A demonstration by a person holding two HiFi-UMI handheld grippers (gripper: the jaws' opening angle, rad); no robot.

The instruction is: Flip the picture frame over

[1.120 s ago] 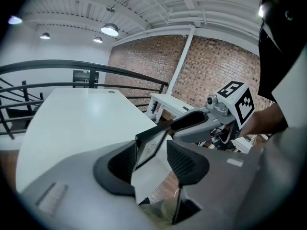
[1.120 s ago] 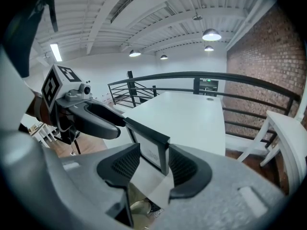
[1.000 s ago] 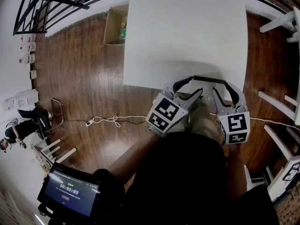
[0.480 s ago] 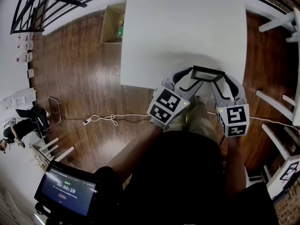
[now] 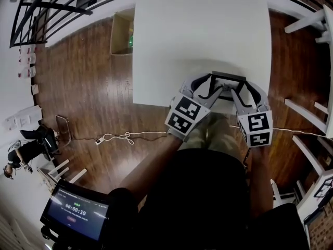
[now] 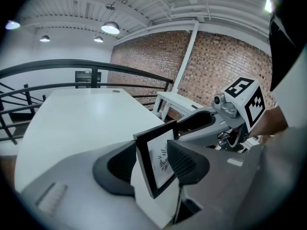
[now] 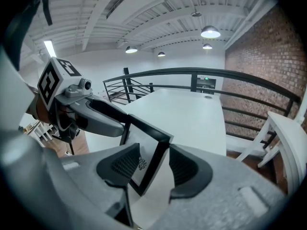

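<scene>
A small black picture frame (image 5: 227,78) with a white print is held upright between both grippers, just over the near edge of the white table (image 5: 197,30). My left gripper (image 5: 210,87) is shut on its left side. In the left gripper view the frame (image 6: 154,161) stands on edge between the dark pads (image 6: 115,169), print facing the right pad. My right gripper (image 5: 240,90) is shut on the frame's right side. In the right gripper view the frame (image 7: 146,152) sits between the pads (image 7: 187,169), with the left gripper (image 7: 96,114) across from it.
An open cardboard box (image 5: 120,33) sits on the wood floor left of the table. A white cable (image 5: 117,137) trails on the floor near the table's corner. White chairs (image 5: 307,113) stand at the right, a black railing (image 5: 52,4) at far left. A tablet (image 5: 75,212) shows at lower left.
Both grippers have carried the frame forward from the table's near edge to over the tabletop, sinking a little. The frame stays gripped on both sides.
</scene>
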